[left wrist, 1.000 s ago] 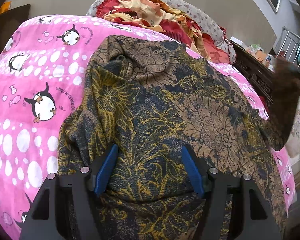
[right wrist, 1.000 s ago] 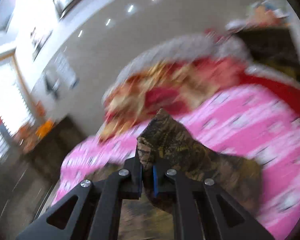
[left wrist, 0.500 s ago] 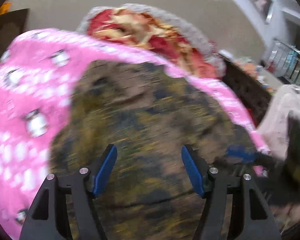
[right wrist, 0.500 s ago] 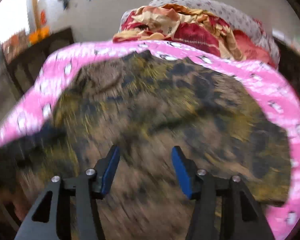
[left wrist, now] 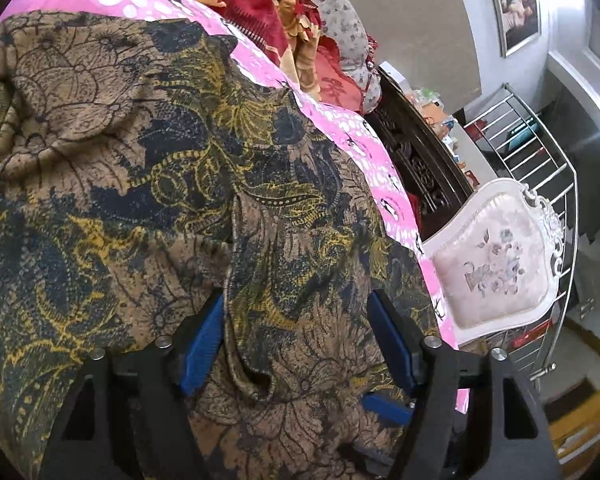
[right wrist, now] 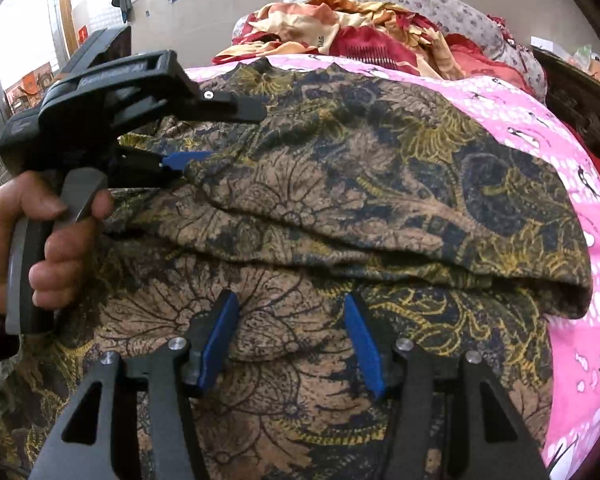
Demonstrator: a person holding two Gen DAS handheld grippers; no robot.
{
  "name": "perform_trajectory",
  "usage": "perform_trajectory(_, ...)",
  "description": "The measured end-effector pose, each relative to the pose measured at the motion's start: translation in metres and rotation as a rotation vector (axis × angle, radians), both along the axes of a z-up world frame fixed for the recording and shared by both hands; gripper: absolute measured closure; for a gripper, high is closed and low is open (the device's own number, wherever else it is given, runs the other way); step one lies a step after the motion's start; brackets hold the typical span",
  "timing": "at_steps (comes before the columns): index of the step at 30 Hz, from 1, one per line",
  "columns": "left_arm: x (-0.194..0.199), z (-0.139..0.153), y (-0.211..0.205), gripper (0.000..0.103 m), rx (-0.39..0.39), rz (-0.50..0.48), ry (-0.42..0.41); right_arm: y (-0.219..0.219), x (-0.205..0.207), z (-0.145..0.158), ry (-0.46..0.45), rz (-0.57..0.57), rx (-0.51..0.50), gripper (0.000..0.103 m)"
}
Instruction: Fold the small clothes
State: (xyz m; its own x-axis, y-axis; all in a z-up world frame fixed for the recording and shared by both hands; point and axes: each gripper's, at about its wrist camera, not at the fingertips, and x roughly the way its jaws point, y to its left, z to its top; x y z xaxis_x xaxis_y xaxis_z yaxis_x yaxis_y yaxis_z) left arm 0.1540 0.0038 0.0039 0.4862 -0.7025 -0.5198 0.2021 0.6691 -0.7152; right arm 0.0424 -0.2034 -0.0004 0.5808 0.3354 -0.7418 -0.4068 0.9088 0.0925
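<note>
A brown, navy and yellow floral garment (left wrist: 160,152) lies spread on the pink penguin blanket (left wrist: 352,132), with one side folded over itself; it fills the right wrist view too (right wrist: 380,184). My left gripper (left wrist: 300,336) is open, its blue pads either side of a raised fold of the cloth. In the right wrist view the left gripper (right wrist: 192,136) reaches in from the left, held by a hand, its fingers at the folded edge. My right gripper (right wrist: 292,336) is open and empty just above the near part of the garment.
A heap of red and cream bedding (right wrist: 360,32) lies at the far end of the bed. A dark carved headboard (left wrist: 420,160), a white upholstered chair back (left wrist: 496,256) and a metal railing (left wrist: 540,152) stand to the right.
My right gripper has let go of the garment corner it held up and now stands open over the cloth. The corner now lies folded across. My left gripper has swung right onto the fold.
</note>
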Motion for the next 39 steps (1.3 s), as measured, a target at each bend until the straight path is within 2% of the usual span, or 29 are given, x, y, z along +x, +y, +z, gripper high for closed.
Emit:
perform_trajectory(3, -0.013, -0.002, 0.002, 0.079, -0.017, 0.001, 0.019, 0.002, 0.001, 0.0, -0.005, 0.001, -0.008, 0.045)
perform_trajectory(6, -0.01, -0.004, -0.007, 0.098, 0.075, 0.013, 0.003, 0.003, 0.0, -0.002, -0.01, 0.003, -0.015, 0.045)
perform_trajectory(8, -0.001, -0.008, -0.007, 0.103, 0.097, 0.043, 0.021, 0.003, 0.002, -0.001, -0.007, 0.003, -0.008, 0.045)
perform_trajectory(13, -0.008, -0.002, -0.003, 0.103, 0.108, 0.097, 0.018, 0.002, 0.003, -0.002, -0.002, 0.004, 0.002, 0.044)
perform_trajectory(18, -0.038, 0.029, 0.017, 0.103, 0.093, 0.127, -0.063, 0.002, 0.004, -0.003, -0.002, 0.004, 0.0, 0.044)
perform_trajectory(20, -0.048, 0.047, 0.029, 0.103, 0.125, 0.141, -0.11, 0.003, 0.004, -0.003, -0.001, 0.003, -0.004, 0.041)
perform_trajectory(22, -0.059, 0.058, 0.048, 0.103, 0.2, 0.171, -0.148, 0.003, 0.004, -0.003, -0.001, 0.001, -0.01, 0.041)
perform_trajectory(27, -0.075, 0.046, 0.101, 0.103, 0.292, 0.259, -0.107, 0.004, 0.005, -0.003, 0.001, -0.002, -0.013, 0.04)
perform_trajectory(31, -0.068, 0.012, 0.109, 0.103, 0.366, 0.266, -0.02, 0.004, 0.006, -0.004, 0.011, -0.003, -0.011, 0.04)
perform_trajectory(33, -0.067, 0.005, 0.109, 0.103, 0.353, 0.259, -0.006, 0.004, 0.006, -0.003, 0.026, -0.003, -0.009, 0.038)
perform_trajectory(35, -0.074, 0.009, 0.111, 0.103, 0.338, 0.277, -0.005, 0.005, 0.008, -0.002, 0.057, 0.006, -0.005, 0.031)
perform_trajectory(36, -0.077, 0.012, 0.113, 0.103, 0.343, 0.292, -0.003, 0.004, 0.007, -0.001, 0.077, 0.01, 0.0, 0.031)
perform_trajectory(39, -0.101, 0.039, 0.13, 0.1, 0.445, 0.44, -0.078, -0.005, -0.005, 0.008, 0.093, 0.008, 0.017, 0.033)
